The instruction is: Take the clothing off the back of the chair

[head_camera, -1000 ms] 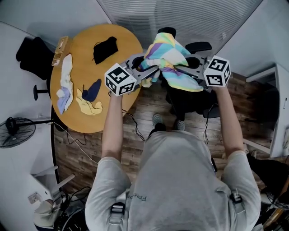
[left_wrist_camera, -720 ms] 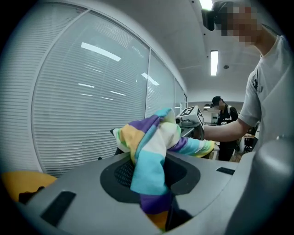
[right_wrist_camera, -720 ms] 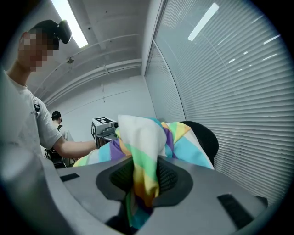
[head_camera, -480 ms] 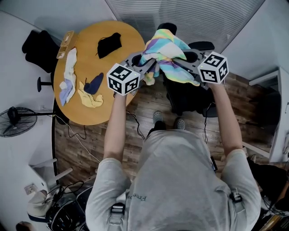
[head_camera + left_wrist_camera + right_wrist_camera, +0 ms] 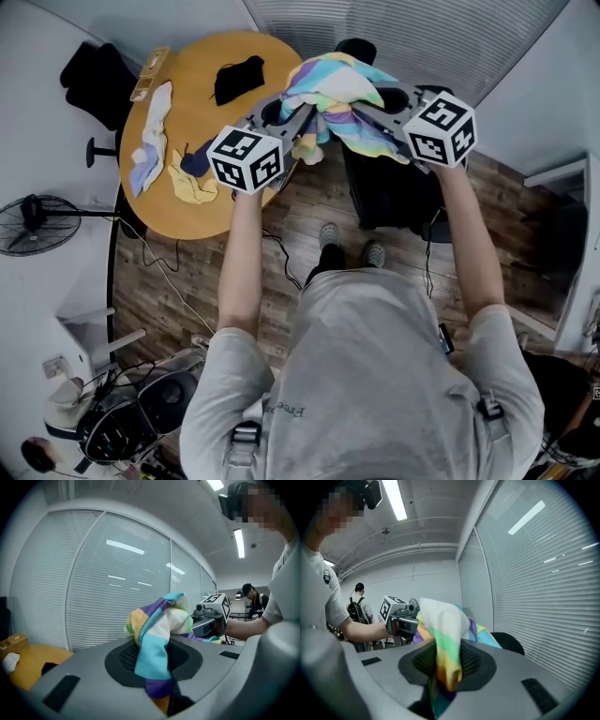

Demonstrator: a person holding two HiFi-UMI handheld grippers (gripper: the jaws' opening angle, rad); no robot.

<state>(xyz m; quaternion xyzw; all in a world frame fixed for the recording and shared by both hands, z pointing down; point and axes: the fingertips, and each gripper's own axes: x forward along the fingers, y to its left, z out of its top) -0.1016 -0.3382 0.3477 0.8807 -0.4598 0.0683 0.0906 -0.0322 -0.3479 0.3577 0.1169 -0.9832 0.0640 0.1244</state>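
Note:
The clothing (image 5: 333,94) is a garment in pastel colour blocks, bunched up and hanging between both grippers above the black chair (image 5: 389,192). My left gripper (image 5: 307,114) is shut on its left end, and a fold (image 5: 157,634) is squeezed between the jaws. My right gripper (image 5: 367,111) is shut on the right end, where the cloth (image 5: 445,639) drapes down out of the jaws. The two grippers face each other, about level, with the garment bridging the gap. In the head view the cloth hides most of the chair's back, and I cannot tell whether it still touches it.
A round wooden table (image 5: 187,220) at the left holds a black cloth (image 5: 239,80), a white cloth (image 5: 150,150) and a yellow and navy one (image 5: 192,173). A second black chair (image 5: 98,80) and a floor fan (image 5: 33,225) stand further left. Blinds lie ahead, and cables run across the floor.
Both grippers have risen with the garment, which now sits higher and more bunched over the chair. The left gripper has tilted up toward level.

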